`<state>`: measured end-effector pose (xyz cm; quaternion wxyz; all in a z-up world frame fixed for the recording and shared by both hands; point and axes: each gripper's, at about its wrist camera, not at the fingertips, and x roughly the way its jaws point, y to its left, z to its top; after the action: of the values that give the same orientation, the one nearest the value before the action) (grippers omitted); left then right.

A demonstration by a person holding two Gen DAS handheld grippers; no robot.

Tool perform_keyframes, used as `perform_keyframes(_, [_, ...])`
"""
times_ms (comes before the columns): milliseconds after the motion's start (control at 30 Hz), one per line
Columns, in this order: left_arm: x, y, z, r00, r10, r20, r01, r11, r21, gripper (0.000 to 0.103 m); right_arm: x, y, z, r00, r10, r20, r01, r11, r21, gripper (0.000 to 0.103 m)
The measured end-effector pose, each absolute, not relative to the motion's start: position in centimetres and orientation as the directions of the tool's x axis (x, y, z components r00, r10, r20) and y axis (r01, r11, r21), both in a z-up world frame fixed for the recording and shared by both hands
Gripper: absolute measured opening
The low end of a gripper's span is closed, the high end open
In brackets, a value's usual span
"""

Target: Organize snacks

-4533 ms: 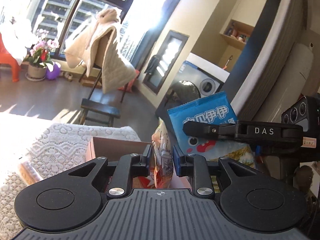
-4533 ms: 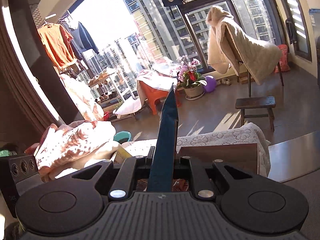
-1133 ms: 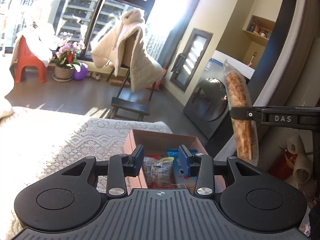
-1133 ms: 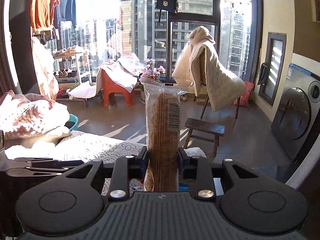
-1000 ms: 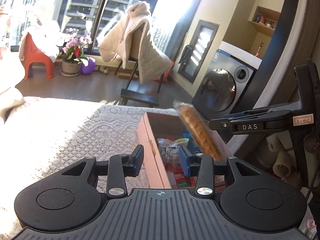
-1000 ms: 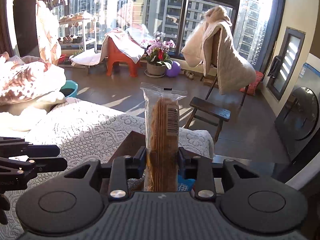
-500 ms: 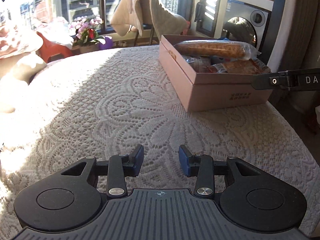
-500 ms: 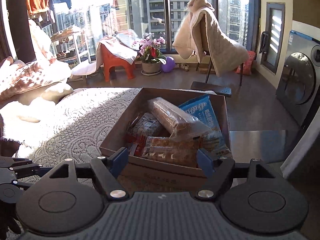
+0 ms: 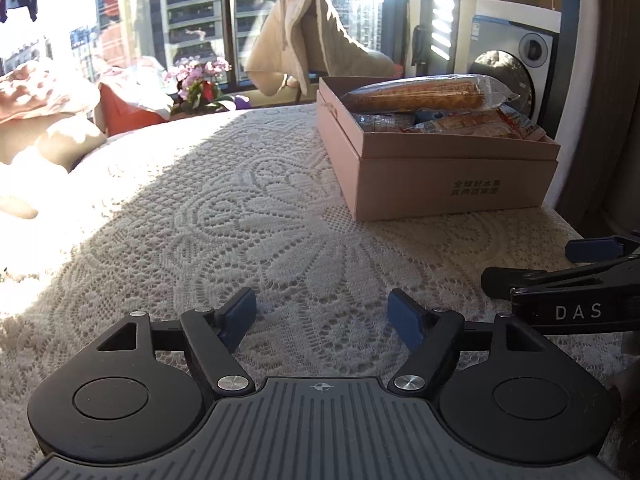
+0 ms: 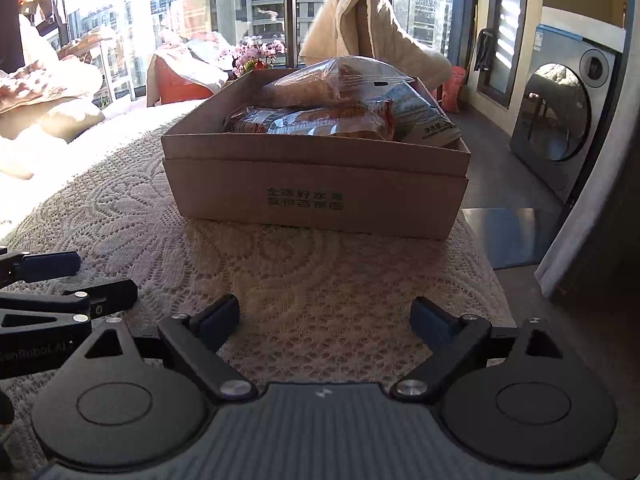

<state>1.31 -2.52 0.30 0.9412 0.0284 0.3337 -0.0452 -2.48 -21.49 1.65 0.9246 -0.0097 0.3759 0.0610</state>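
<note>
A pink cardboard box [image 9: 448, 180] [image 10: 316, 184] stands on the lace-covered table and holds several snack packs. A long clear pack of brown biscuits [image 9: 424, 94] [image 10: 340, 80] lies on top of them, above an orange pack [image 10: 316, 120] and a blue pack [image 10: 424, 116]. My left gripper [image 9: 322, 314] is open and empty, low over the lace, left of and nearer than the box. My right gripper [image 10: 324, 318] is open and empty, in front of the box. Each gripper shows at the edge of the other's view.
The white lace tablecloth [image 9: 224, 216] covers the table. The table's right edge [image 10: 492, 280] drops off close to the box. A washing machine [image 10: 560, 120], a chair draped with a beige blanket [image 9: 312, 48] and a flower pot [image 9: 196, 84] stand beyond on the floor.
The right gripper placed the long biscuit pack on top of the box's contents and opened. Both grippers pulled back and down to the near side of the table. The left gripper opened wider.
</note>
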Motion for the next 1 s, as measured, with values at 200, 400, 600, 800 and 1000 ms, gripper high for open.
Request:
perform_keyframes(200, [0.9,-2.4,0.1,0.789,-0.047,-0.612,0.073,0.997,0.018,0.080,-2.6,-22.0,1.4,0.706,0.092,-0.702,-0.106,0.994,0.023,0.103])
perform_keyframes(400, [0.9,-2.4,0.1,0.791,-0.033,-0.611,0.063,0.998,0.027,0.081,-3.7,-22.8,0.8,0.761,0.101,-0.640,-0.105,0.994,0.032,0.103])
perform_keyframes(600, [0.9,-2.4,0.1,0.791,-0.035,-0.611,0.063,0.998,0.025,0.081,-3.6,-22.8,0.9,0.761,0.097,-0.642,-0.102,0.994,0.029,0.103])
perform_keyframes(800, [1.0,-2.6,0.1,0.791,-0.029,-0.611,0.058,0.998,0.028,0.081,-3.6,-22.8,0.9,0.761,0.096,-0.642,-0.102,0.994,0.028,0.103])
perform_keyframes(1000, [1.0,-2.6,0.1,0.792,-0.029,-0.610,0.059,0.998,0.028,0.081,-3.6,-22.8,0.9,0.761,0.096,-0.642,-0.102,0.994,0.028,0.103])
